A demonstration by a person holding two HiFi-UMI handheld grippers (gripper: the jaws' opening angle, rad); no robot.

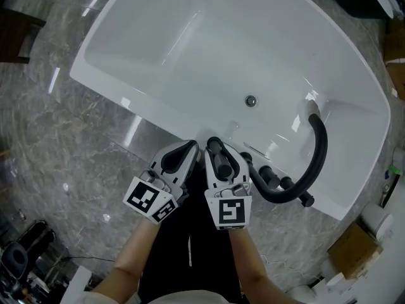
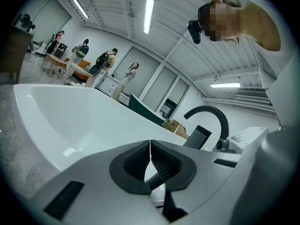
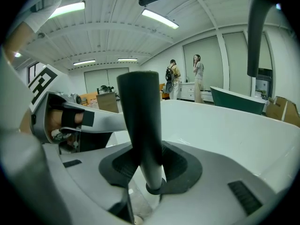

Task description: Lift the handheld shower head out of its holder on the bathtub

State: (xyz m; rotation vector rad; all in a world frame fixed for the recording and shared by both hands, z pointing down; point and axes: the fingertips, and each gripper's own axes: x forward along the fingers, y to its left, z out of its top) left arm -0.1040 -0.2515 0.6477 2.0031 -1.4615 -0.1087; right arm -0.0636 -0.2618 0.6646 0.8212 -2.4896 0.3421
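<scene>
The black handheld shower head point(image 3: 140, 121) stands upright between my right gripper's point(image 3: 151, 167) pads, which press on its round handle from both sides. In the head view the right gripper point(image 1: 216, 147) sits at the white bathtub's near rim point(image 1: 114, 88) with the black shower head point(image 1: 221, 163) in its jaws. The holder under the handle is hidden. Close on its left, my left gripper point(image 1: 189, 148) hovers by the same rim. Its pads meet at the tips with nothing between them, as the left gripper view shows point(image 2: 150, 153).
A black arched faucet spout point(image 1: 320, 149) rises from the rim at the right, with black knobs point(image 1: 269, 176) beside it. The tub drain point(image 1: 250, 101) lies in the basin. A cardboard box point(image 1: 354, 249) stands on the marble floor point(image 1: 57, 157). People point(image 2: 105, 62) stand far off.
</scene>
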